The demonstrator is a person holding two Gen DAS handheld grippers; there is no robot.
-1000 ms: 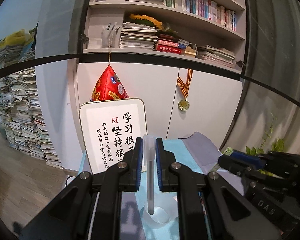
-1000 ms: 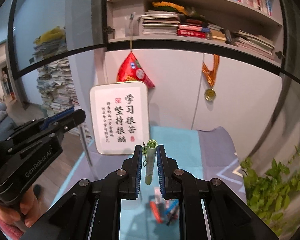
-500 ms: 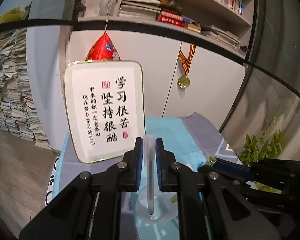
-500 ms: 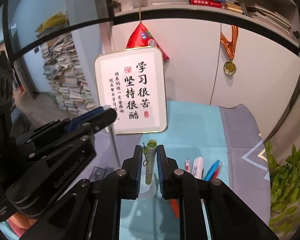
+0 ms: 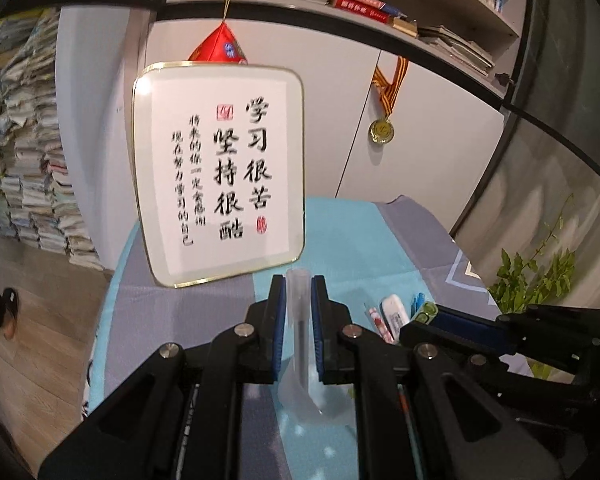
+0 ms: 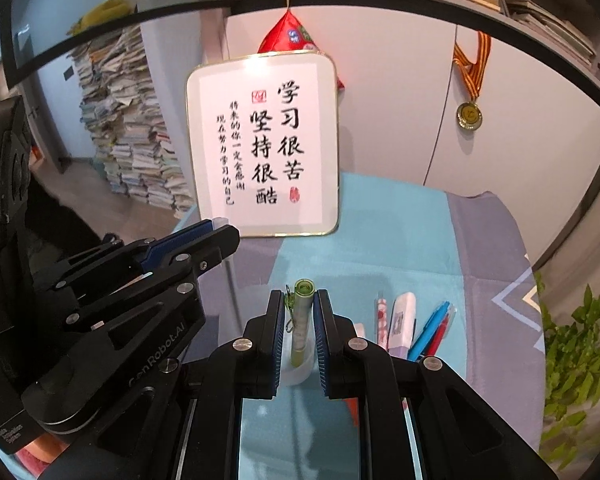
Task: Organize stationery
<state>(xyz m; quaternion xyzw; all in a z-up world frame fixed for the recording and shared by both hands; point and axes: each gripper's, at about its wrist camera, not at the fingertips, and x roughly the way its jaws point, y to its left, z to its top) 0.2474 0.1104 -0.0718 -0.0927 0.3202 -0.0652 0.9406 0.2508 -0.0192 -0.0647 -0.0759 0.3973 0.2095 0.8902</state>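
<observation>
While your left gripper (image 5: 299, 280) shows at bottom centre of its own view, its jaws are nearly closed on a clear pen (image 5: 299, 312) that stands upright between the blue pads, its lower end over a frosted cup (image 5: 308, 396) just below. Your right gripper (image 6: 299, 294) sits at bottom centre of its view, pinched just as narrowly around a green pen (image 6: 301, 320) with a wire clip, above a white cup (image 6: 298, 372). To the right of that gripper, more stationery lies on the blue and grey tablecloth (image 6: 400, 232): a patterned pen (image 6: 381, 316), a white correction tape (image 6: 400, 316) and a blue pen (image 6: 430, 330) beside a red one. A framed calligraphy sign (image 6: 264, 144) stands upright at the centre of the frame, behind the grippers. A medal (image 6: 469, 114) hangs at upper right, and leaves (image 6: 576, 348) show at the right edge.
</observation>
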